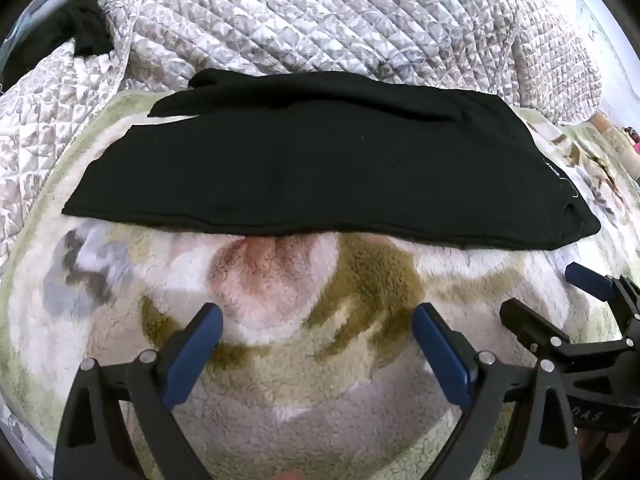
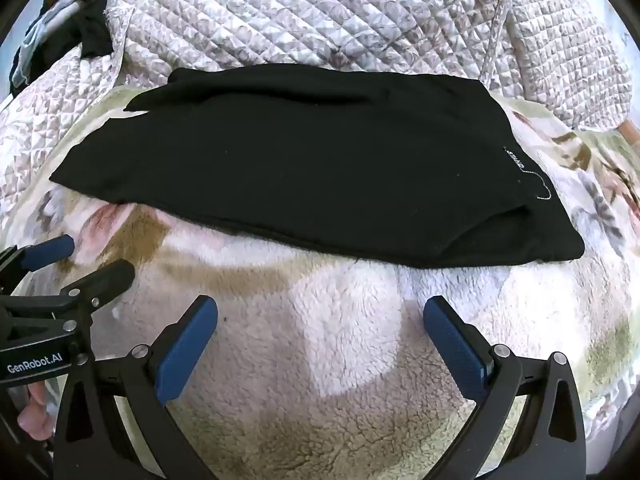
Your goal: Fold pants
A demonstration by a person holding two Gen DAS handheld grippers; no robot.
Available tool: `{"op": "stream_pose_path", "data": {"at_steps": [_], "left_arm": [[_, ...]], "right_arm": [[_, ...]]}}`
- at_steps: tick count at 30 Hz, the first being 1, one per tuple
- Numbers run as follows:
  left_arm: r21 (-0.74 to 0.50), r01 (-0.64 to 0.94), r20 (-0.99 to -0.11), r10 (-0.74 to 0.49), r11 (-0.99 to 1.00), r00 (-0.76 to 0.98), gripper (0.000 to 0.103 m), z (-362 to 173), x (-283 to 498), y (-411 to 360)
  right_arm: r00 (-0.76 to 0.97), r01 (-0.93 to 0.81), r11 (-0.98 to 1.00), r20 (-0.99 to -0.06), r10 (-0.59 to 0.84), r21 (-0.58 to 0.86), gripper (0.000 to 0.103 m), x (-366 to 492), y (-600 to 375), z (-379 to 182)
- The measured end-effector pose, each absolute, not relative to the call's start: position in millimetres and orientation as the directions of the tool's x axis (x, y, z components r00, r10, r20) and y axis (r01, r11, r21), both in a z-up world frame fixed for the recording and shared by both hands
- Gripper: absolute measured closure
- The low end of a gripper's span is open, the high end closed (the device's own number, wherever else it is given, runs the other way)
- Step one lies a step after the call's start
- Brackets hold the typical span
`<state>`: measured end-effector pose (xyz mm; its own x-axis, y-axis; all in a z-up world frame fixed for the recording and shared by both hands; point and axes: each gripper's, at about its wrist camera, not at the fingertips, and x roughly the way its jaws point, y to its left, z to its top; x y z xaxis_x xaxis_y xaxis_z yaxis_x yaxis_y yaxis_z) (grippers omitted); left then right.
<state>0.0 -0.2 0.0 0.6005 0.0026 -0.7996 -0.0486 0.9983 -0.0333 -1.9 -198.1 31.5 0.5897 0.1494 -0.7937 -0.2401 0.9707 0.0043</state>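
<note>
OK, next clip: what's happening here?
A person holding a two-finger gripper in each hand is working on black pants lying folded lengthwise across a fleece blanket on a bed, with a quilted cover behind. Both the left gripper and right gripper hover open over the blanket in front of the pants, touching nothing. The crosswise fold is not yet done.

We see black pants lying flat, folded into a long band across the fleece blanket, small white logo at right.
</note>
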Motion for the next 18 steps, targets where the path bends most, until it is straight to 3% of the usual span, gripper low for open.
{"op": "stream_pose_path", "data": {"at_steps": [18], "left_arm": [[-0.029,-0.053,-0.801,0.008,0.998,0.599,0.005,-0.8,3.0,-1.6]], "right_arm": [[0.568,-0.247,0.969,-0.805,0.169,0.029,0.0,3.0,-201.4,26.7]]}}
